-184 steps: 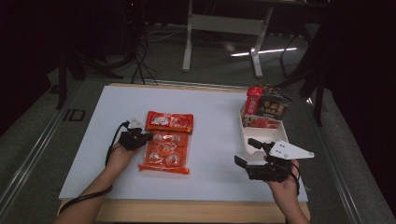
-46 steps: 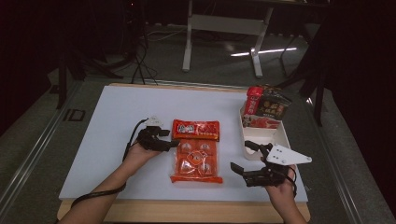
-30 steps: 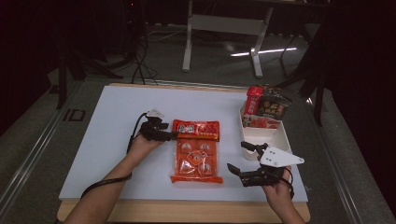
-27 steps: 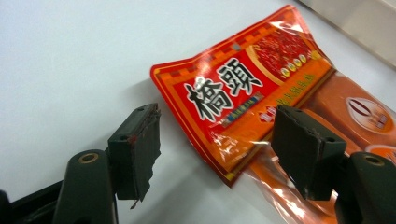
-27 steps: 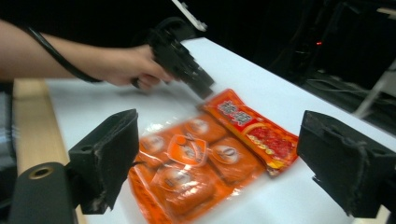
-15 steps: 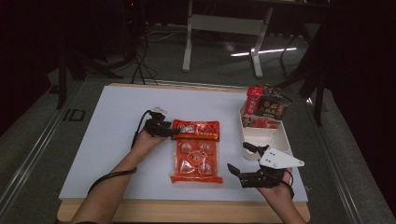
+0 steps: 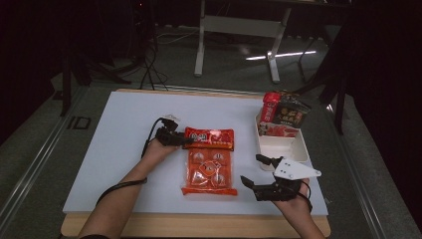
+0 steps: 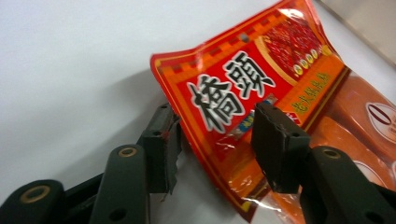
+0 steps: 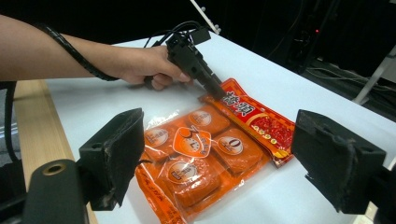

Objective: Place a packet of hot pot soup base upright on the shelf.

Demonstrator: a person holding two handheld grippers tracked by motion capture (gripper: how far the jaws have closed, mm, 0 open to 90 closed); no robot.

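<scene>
A red snack packet (image 7: 211, 138) lies flat mid-table, its long side touching the far end of an orange packet (image 7: 210, 172) of wrapped pieces. My left gripper (image 7: 185, 141) is at the red packet's left end. In the left gripper view the gripper (image 8: 219, 140) is open, and the red packet's (image 8: 243, 88) short end sits between the spread jaws. My right gripper (image 7: 255, 172) is held open just right of the orange packet, nothing between its jaws. The right gripper view looks across the orange packet (image 9: 196, 158) to the red packet (image 9: 257, 119) and the left gripper (image 9: 215, 93).
A white tray (image 7: 298, 149) stands at the right. Red and dark packets (image 7: 281, 112) stand upright at its far end, and its near part is bare. The white table top (image 7: 114, 149) has a wooden front edge (image 7: 199, 226). Dark floor and stands lie beyond.
Both packets shifted right since the oldest frame. Over the last 1.5 s my left gripper moved farther away, up to the red packet's left end. The right gripper barely moved.
</scene>
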